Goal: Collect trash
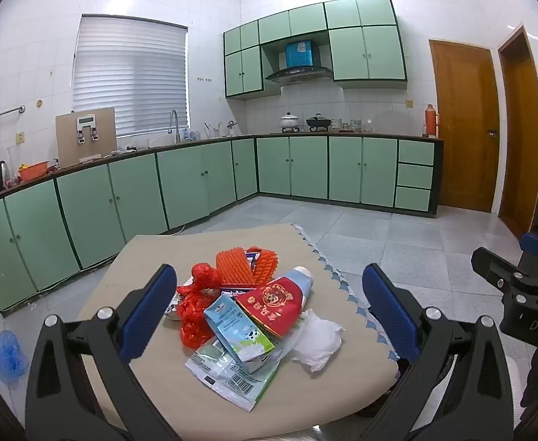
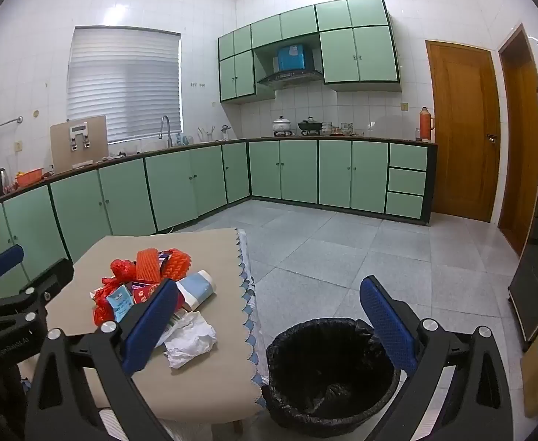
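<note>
Crinkly trash [image 1: 239, 316] is piled loosely; my 2 grippers [image 1: 269, 316] [image 2: 269, 325] gape empty, so pieces may slide off before the bin [image 2: 329, 375].

Table with a trash pile
The beige-covered table [image 1: 151, 257] carries heaped litter: orange foam netting [image 1: 232, 266], a milk carton [image 1: 237, 330], crumpled white tissue [image 1: 318, 338].

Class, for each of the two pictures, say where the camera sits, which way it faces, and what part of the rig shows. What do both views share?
Left wrist: on the left gripper, facing forward and slightly down at the trash pile on the table; its open blue fingers frame the pile, the right gripper at the right edge.
Right wrist: on the right gripper, facing the table edge and black-lined bin; left gripper at left.
Shared: pile, white tissue, table, green cabinets.
</note>
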Tool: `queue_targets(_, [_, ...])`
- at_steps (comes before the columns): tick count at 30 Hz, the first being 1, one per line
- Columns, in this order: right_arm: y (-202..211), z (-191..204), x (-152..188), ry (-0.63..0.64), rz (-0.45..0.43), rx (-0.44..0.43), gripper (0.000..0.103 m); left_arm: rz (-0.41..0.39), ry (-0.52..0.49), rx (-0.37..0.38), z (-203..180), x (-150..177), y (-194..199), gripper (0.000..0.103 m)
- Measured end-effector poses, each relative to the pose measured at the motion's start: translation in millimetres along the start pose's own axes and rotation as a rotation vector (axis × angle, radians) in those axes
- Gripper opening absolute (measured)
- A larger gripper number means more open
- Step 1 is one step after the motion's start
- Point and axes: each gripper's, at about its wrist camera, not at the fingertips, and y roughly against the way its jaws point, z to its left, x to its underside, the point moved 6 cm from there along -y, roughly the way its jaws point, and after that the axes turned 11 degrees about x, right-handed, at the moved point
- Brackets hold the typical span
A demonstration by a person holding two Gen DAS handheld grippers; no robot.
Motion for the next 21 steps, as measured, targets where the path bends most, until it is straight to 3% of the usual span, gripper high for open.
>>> queue_targets(21, [-1.1,-1.9,-1.7,-0.005,0.003,0.002,0.097,0.009,0.009,-0.011,5.6,1.1,0.8,0.098])
